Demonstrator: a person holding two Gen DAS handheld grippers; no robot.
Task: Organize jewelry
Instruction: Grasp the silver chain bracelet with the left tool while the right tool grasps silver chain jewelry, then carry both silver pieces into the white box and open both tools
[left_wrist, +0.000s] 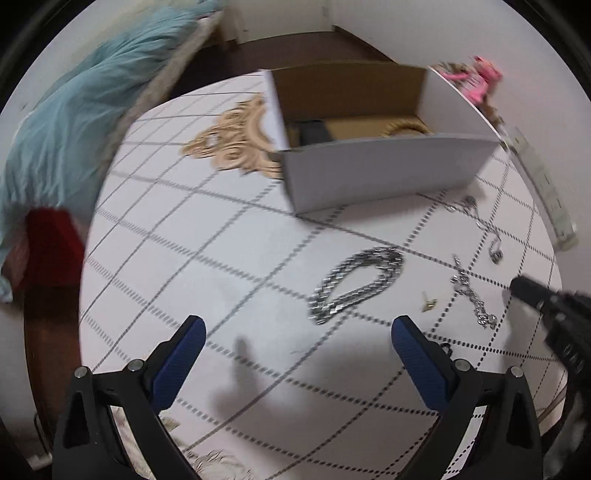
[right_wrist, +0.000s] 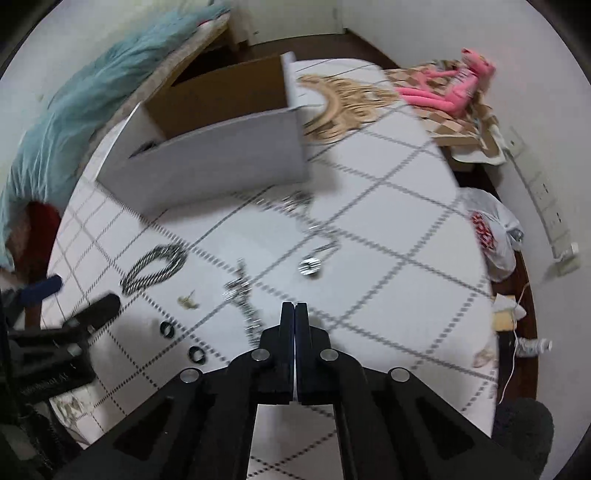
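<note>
On the white tabletop with its dotted grid, I see a flat-linked silver chain looped before the grey cardboard box, thinner necklaces and two black rings nearby. My left gripper hangs released; my right gripper is clenched on nothing.

A pale blue fluffy throw drapes at the left, a red cloth below it. A pink plush toy lies on a checked blanket; a white plastic bag sits on the dark floor
</note>
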